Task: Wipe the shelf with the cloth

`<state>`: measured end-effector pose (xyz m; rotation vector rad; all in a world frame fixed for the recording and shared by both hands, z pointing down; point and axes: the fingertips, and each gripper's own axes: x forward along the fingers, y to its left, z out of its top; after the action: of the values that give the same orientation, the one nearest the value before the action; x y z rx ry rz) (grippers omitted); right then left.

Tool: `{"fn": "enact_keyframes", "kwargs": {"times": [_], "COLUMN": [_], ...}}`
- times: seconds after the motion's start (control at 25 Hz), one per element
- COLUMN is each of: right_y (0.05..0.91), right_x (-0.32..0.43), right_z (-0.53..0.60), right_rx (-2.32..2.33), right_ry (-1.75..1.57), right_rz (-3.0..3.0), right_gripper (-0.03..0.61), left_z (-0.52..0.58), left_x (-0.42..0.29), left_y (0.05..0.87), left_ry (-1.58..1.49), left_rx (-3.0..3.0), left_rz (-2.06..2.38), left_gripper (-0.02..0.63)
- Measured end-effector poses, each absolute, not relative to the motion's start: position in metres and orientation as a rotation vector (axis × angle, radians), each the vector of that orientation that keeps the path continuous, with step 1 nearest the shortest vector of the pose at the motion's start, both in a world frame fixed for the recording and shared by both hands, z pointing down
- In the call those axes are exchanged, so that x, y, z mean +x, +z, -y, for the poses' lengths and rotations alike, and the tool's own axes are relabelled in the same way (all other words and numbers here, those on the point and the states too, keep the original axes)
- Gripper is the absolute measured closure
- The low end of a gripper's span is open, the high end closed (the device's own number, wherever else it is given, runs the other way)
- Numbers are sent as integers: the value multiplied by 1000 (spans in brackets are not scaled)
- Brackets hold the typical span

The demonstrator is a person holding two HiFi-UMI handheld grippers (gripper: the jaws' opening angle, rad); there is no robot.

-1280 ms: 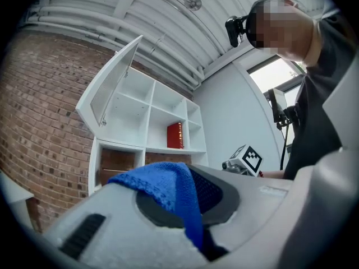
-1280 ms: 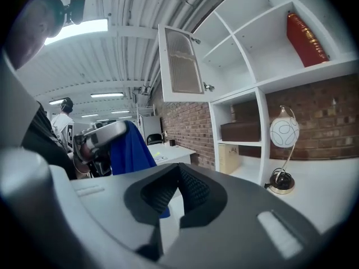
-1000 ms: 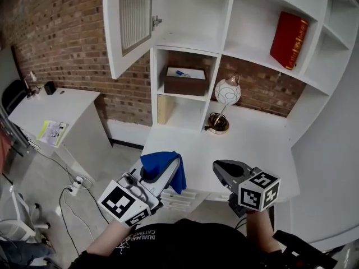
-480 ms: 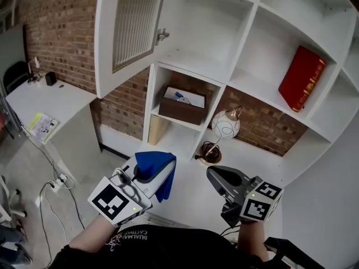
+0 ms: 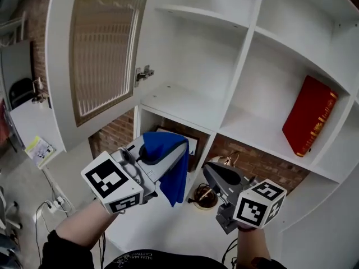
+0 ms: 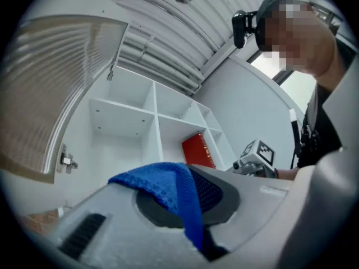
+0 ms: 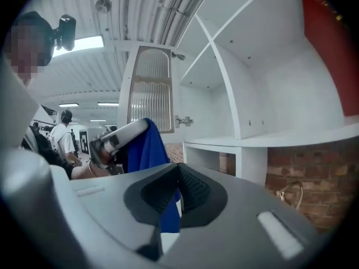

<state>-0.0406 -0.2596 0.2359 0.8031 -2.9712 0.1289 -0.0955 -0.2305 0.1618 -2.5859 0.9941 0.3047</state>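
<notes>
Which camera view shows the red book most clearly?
The head view: there the red book shows whole, in a right-hand shelf compartment. The left gripper view shows the book small and far off. The right gripper view catches only part of it, cut by the picture's edge.

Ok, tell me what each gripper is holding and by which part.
Left gripper is shut on the blue cloth, pinching an upper fold; the rest hangs down. Right gripper is shut and empty.

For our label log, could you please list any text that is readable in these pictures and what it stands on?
No text can be read.
Red book: gold spine marks, too blurred.
Leaflet: print too small.
Shirt print: too small, cut off.
</notes>
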Motion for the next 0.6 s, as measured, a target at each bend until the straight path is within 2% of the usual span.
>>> {"fn": "enact_keyframes", "kwargs": {"times": [0.32, 0.6], "right_y": [211, 185], "right_x": [-78, -80], "right_z": [275, 300], "right_rx": [683, 789], "right_ry": [-34, -146], "right_rz": [2974, 2960], "right_gripper": [568, 568], "left_z": [335, 427], "left_x": [-94, -96], "left_y": [51, 18], "left_ry": [293, 163], "left_rx": [-2467, -2412], "left_rz": [-1032, -1064], "left_gripper": [604, 604]}}
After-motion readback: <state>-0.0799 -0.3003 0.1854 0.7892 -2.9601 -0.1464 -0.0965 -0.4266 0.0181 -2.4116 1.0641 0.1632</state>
